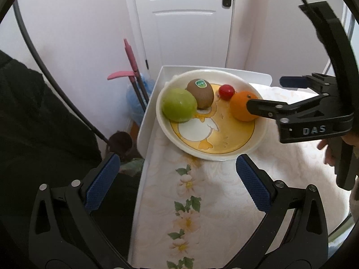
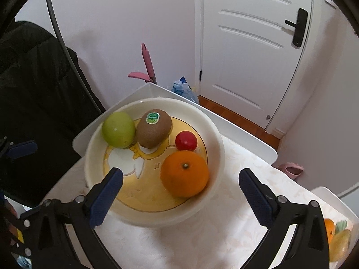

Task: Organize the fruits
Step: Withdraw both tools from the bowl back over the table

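A white bowl with a yellow duck picture holds a green apple, a brown kiwi with a green sticker, a small red fruit and an orange. My right gripper is open, its fingers either side of the orange and apart from it. My left gripper is open and empty, just short of the bowl's near rim.
The bowl stands on a floral cloth over a white table. A pink-handled mop and a blue water bottle stand by the white door. Black clothing hangs left. More fruit lies far right.
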Motion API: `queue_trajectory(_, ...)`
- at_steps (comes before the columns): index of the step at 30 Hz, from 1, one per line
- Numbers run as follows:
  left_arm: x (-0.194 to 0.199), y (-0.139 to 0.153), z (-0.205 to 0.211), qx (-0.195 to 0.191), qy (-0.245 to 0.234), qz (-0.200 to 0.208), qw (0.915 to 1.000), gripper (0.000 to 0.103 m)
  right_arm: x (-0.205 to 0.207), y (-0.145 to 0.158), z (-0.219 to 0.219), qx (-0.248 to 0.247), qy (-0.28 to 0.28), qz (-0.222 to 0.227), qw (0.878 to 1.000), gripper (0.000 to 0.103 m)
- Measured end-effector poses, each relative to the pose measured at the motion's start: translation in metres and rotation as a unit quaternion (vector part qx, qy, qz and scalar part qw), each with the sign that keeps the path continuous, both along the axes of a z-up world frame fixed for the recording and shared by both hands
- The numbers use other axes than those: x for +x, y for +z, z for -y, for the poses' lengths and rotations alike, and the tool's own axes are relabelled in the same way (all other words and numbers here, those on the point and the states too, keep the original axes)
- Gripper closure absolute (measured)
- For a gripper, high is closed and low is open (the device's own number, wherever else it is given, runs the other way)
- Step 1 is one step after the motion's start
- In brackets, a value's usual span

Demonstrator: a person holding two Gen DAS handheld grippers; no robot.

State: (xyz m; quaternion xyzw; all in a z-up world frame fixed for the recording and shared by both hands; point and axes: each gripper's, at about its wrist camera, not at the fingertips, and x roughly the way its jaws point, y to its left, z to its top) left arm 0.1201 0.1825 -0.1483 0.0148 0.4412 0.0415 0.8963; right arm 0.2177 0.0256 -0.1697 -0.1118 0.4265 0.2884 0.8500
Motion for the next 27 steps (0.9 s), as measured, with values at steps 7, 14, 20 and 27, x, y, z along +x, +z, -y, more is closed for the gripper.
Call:
queue_trajectory(7,-0.01,0.028,0.002,0.005,-0.02,0.024,0.9995,0.0,-0.027,0.032,0.011,0.011,-0.023,0.003,1.0,0.0)
queue_trajectory(14,-0.015,0.056,0.013,-0.007,-0.056,0.047,0.9973,0.0,-0.057,0.064,0.038,0.021,-0.073,0.011,0.997,0.0)
queue_trajectory(20,-0.01,0.07,0.036,-0.02,-0.112,0.06,0.9917,0.0,-0.083,0.085,0.072,0.012,-0.13,0.021,0.991,0.0)
queue_trajectory(27,-0.005,0.079,0.079,-0.021,-0.167,0.071,0.9833,0.0,-0.109,0.098,0.13,0.011,-0.203,0.026,0.979,0.0)
